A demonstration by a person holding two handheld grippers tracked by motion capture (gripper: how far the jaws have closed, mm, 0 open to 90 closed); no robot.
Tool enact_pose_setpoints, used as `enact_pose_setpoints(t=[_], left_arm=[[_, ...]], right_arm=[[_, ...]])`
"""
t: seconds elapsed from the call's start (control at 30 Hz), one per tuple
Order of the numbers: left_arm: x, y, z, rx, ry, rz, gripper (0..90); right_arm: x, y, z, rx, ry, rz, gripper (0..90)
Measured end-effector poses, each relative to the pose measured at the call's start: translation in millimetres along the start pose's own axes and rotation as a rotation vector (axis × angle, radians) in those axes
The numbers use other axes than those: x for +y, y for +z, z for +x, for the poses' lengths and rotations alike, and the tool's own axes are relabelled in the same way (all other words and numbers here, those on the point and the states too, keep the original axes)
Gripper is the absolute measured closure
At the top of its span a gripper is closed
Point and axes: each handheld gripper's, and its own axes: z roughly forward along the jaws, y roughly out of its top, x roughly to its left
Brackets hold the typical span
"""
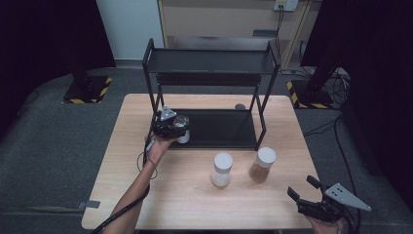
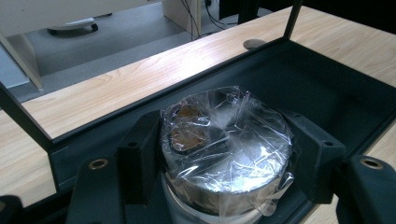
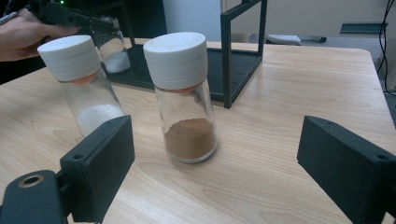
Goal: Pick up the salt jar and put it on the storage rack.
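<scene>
While the left gripper (image 1: 171,125) stands at the front left corner of the black rack's (image 1: 214,129) lower shelf, we find its jaws closed on the top of a jar (image 2: 227,148) whose cap is wrapped in clear film; in the left gripper view the two black pads press the wrapped cap from either side, and the jar hangs upright beneath them; in the right gripper view its glass base, with white contents, sits low over the shelf edge, though we cannot tell whether it rests there or hangs just clear; the jar's long axis runs vertical, in line with the grip, so we judge that setting it down turns on a straight descent onto the shelf and then a release.

The right gripper (image 1: 304,189) waits at the near right edge of the table (image 1: 146,195), its jaws standing wide apart and holding nothing; ahead of it, in the right gripper view, stand two upright jars with white caps; the jar of brown powder (image 3: 183,95) is nearer and lies almost centred between the open jaws but well forward of them; the jar of white grains (image 3: 85,81) stands beside it, farther toward the left hand (image 1: 158,148); we judge the right gripper better placed for the brown jar, by a level reach forward; both remain on the bare table, outside the rack.
</scene>
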Motion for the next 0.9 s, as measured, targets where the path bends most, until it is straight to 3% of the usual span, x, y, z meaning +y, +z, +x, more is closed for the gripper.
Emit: enact_pose_setpoints(t=[0.03,0.17,0.57,0.63,0.7,0.9], left_arm=[[-1.2,-0.6,0.3,0.001,-0.016,-0.007,34.0],[-1.9,-0.4,-1.2,0.003,0.005,-0.006,33.9],[-3.7,-1.1,3.2,-0.008,-0.007,-0.007,33.5],[-2.5,-0.7,4.4,-0.02,-0.042,-0.008,27.3],[0.0,-1.5,4.1,-0.024,-0.051,-0.01,20.0],[10.1,-9.7,2.3,-0.021,-0.033,-0.015,10.5]], right_arm=[[-0.1,-0.1,0.0,0.0,0.0,-0.001,11.6],[0.0,0.5,-0.5,0.002,0.003,0.001,11.5],[-0.2,0.1,-0.4,0.002,0.004,-0.001,11.5],[-0.3,-0.1,-0.6,0.003,0.004,-0.003,11.5],[-0.5,-0.3,-0.8,0.003,0.003,-0.004,11.5],[-0.6,-0.4,-0.8,0.005,0.002,-0.006,11.5]])
